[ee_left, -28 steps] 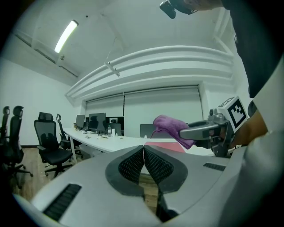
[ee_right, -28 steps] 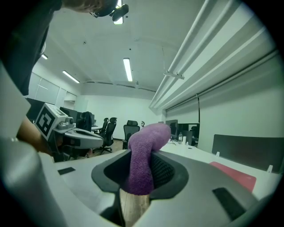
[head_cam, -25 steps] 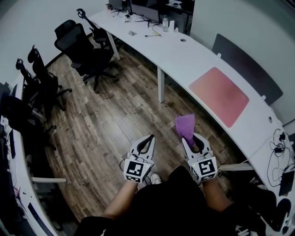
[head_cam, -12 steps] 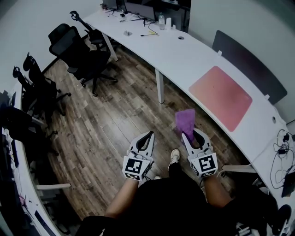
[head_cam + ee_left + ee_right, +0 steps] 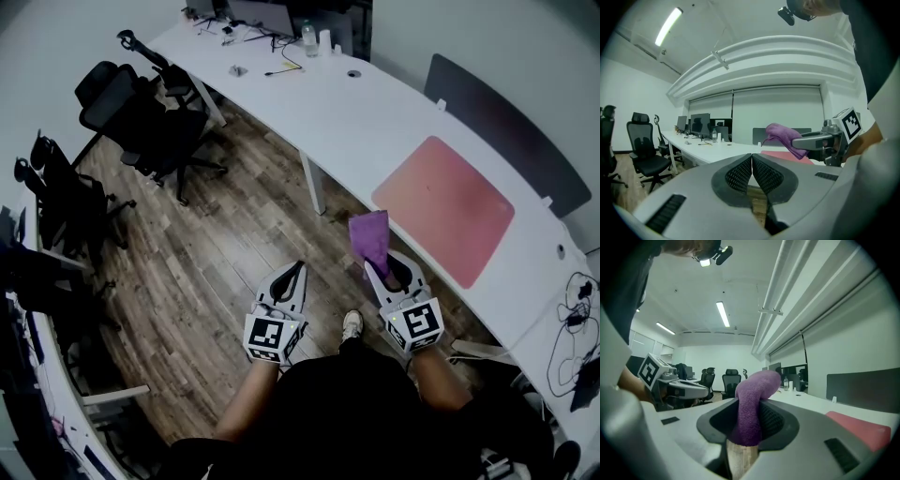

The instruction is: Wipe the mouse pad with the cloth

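Progress looks slight: the cloth is in hand, but no wiping shows.

Head view: the person stands on the wooden floor [image 5: 234,244] beside the curved white desk [image 5: 347,112]. The pink mouse pad [image 5: 445,208] lies flat on the desk with nothing touching it. The right gripper [image 5: 382,269] is held over the floor, just short of the desk edge. The purple cloth [image 5: 369,236] sticks up out of its tip, near the pad but apart from it. The left gripper [image 5: 295,275] hangs beside it, further from the desk.

Left gripper view: its two jaws meet along their length, with nothing between them.

Right gripper view: the jaws are pinched on the cloth, which bunches between them and flops over the top.

My judgement is that picking up the cloth is done. Carrying it onto the pad and every stroke across it are left.
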The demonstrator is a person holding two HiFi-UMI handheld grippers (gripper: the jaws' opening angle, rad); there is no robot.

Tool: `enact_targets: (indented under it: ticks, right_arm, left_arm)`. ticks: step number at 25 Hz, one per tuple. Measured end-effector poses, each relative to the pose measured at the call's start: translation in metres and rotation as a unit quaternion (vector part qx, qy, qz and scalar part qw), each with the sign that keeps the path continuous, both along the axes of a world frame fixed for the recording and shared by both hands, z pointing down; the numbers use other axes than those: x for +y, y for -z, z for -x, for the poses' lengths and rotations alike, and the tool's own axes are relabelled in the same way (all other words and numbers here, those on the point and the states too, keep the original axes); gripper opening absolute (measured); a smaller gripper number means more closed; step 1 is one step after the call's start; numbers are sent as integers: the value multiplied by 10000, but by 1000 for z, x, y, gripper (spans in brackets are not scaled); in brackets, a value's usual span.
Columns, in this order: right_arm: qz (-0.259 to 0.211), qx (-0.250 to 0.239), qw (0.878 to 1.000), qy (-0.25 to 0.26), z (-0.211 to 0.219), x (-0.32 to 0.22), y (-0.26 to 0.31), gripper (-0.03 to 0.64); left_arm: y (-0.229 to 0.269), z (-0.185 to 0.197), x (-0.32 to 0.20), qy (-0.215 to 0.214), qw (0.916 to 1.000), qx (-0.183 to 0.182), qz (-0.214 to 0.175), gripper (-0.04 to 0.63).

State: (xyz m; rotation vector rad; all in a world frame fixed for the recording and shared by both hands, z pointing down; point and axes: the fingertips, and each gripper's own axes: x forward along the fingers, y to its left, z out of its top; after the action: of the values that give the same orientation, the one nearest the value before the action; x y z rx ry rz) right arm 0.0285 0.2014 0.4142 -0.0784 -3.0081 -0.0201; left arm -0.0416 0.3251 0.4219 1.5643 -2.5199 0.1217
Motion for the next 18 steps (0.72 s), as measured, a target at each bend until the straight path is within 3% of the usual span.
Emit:
enact_targets:
  ticks: [8, 18]
  right_arm:
    - [90, -202, 9997, -98, 29, -63, 1, 132]
    - [63, -165, 9992, -353, 42, -123, -4, 130]
  left_arm:
    - [18, 32, -75, -155, 9996, -250, -14, 21]
    - [4, 50, -120, -273, 9994, -128, 173, 21]
